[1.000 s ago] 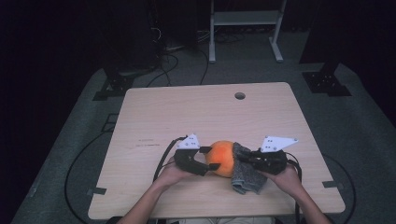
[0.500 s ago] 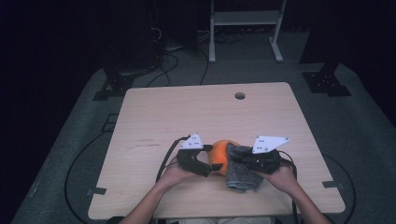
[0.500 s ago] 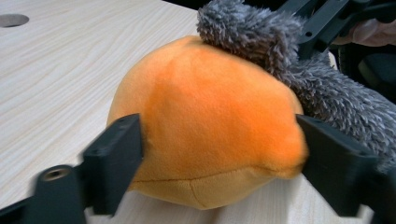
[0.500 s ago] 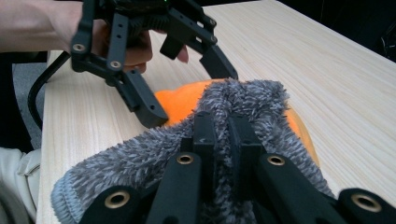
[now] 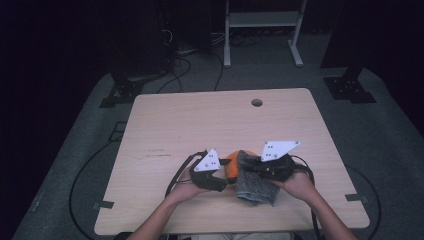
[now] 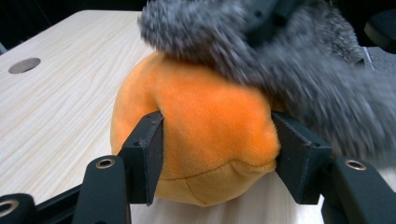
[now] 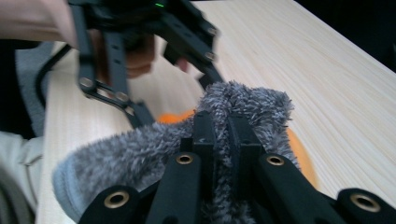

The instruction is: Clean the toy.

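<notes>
An orange plush ball point(image 5: 230, 163) rests on the wooden table point(image 5: 200, 125) near the front edge. My left gripper point(image 5: 226, 176) has just been closing on it. In the left gripper view both pads press its sides point(image 6: 210, 126). A grey fluffy sock point(image 5: 255, 187) hangs from my right gripper point(image 5: 251, 167), which is shut on its edge. In the right gripper view the jaws point(image 7: 222, 126) pinch the fuzzy fabric point(image 7: 140, 144), and the sock point(image 6: 289, 60) lies over the top and right side of the ball.
A round cable hole point(image 5: 256, 102) sits near the table's far edge. Beyond the table are a white metal stand point(image 5: 260, 20), dark stand feet point(image 5: 349, 85) and cables on the grey floor. Tape strips mark the table's front corners.
My right gripper has carried the sock left and upward, so it now drapes over the ball instead of lying beside it. The left hand has stayed in place at the ball.
</notes>
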The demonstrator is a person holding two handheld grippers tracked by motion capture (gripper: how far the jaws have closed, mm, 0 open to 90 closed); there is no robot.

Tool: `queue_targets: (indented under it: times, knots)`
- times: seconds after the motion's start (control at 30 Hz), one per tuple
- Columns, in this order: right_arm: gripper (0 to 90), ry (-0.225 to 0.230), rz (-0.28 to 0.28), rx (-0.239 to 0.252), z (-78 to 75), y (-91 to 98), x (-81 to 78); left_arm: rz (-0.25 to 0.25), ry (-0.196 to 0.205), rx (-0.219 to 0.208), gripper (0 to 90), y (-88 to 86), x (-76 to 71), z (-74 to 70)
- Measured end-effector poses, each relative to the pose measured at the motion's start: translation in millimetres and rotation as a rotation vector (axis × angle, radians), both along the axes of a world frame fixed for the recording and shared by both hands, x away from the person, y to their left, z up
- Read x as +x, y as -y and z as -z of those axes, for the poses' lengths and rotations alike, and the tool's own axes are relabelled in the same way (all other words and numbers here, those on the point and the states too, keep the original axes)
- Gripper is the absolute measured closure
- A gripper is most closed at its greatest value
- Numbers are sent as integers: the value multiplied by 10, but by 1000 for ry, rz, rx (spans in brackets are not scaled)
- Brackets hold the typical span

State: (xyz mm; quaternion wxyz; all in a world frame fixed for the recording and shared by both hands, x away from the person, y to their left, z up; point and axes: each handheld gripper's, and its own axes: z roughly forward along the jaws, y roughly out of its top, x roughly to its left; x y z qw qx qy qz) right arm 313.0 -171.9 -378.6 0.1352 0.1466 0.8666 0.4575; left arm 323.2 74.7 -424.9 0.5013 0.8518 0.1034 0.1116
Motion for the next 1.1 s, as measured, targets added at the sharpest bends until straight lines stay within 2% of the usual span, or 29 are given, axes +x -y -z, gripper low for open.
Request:
queue_targets:
  times: [0.1, 0.2, 0.23, 0.27, 0.3, 0.33, 0.37, 0.4, 0.43, 0.47, 0.5, 0.53, 0.57, 0.63, 0.67, 0.7, 0.73, 0.77, 0.8, 0.87, 0.9, 1.0, 1.03, 1.07, 1.1]
  knots:
    - [829, -9, 63, -10, 52, 162, 32, 2, -16, 2, 387, -22, 6, 9]
    - [829, -28, 71, 15, 61, 199, 42, 3, -20, -6, 383, -14, 8, 7]
    - [829, -55, 42, 82, 46, 166, 14, 5, -21, -7, 383, -10, 17, 4]
    - [829, -55, 42, 82, 46, 166, 14, 5, -21, -7, 384, -10, 17, 4]
    - [828, -47, 2, 85, 36, 53, -41, 4, -20, -4, 385, -10, 21, 2]
    - [828, -47, 2, 85, 36, 53, -41, 2, -19, 1, 385, -11, 24, 3]
    - [828, -29, -2, 58, 56, -7, -56, -4, -29, 9, 388, -37, 34, 10]
    - [829, -36, 4, 61, 74, 10, -35, -4, -29, 9, 389, -37, 34, 10]
    - [828, -45, 16, 69, 94, 48, -9, -15, -56, 8, 389, -70, 53, 29]
    - [828, -45, 16, 69, 94, 48, -9, -15, -56, 8, 389, -70, 53, 29]
    - [829, -49, 59, 65, 138, 146, 31, -23, -66, 14, 389, -88, 64, 35]
    - [829, -49, 59, 65, 138, 146, 31, -25, -79, 11, 389, -105, 71, 44]
    - [828, -66, 93, 77, 172, 228, 55, -10, -100, 4, 383, -128, 85, 55]
    - [828, -69, 95, 81, 182, 241, 52, -3, -112, -4, 359, -135, 93, 47]
    - [828, -70, 92, 87, 190, 234, 41, -1, -122, -17, 309, -137, 101, 34]
    - [828, -60, 77, 88, 207, 194, 14, 2, -132, -32, 221, -140, 108, 17]
    - [828, -60, 77, 88, 207, 194, 14, 1, -147, -55, 221, -139, 111, 0]
    - [828, -65, 44, 94, 236, 131, -20, -5, -154, -69, 197, -115, 114, -18]
    - [828, -65, 44, 94, 236, 131, -20, -5, -154, -69, 195, -115, 114, -18]
    - [827, -44, 10, 75, 259, 43, -84, -12, -149, -47, 198, -87, 121, -3]
    - [827, -21, 16, 64, 275, 28, -124, -11, -150, -30, 222, -88, 128, 21]
    - [826, -35, 24, 78, 312, 85, -121, -12, -145, -19, 249, -106, 120, 38]
    - [827, -43, 42, 75, 358, 169, -126, -8, -147, 2, 252, -143, 127, 61]
    - [827, -43, 42, 75, 358, 169, -126, -8, -147, 2, 254, -143, 127, 61]
    - [826, -54, 66, 68, 410, 265, -136, -7, -154, 3, 256, -165, 130, 71]
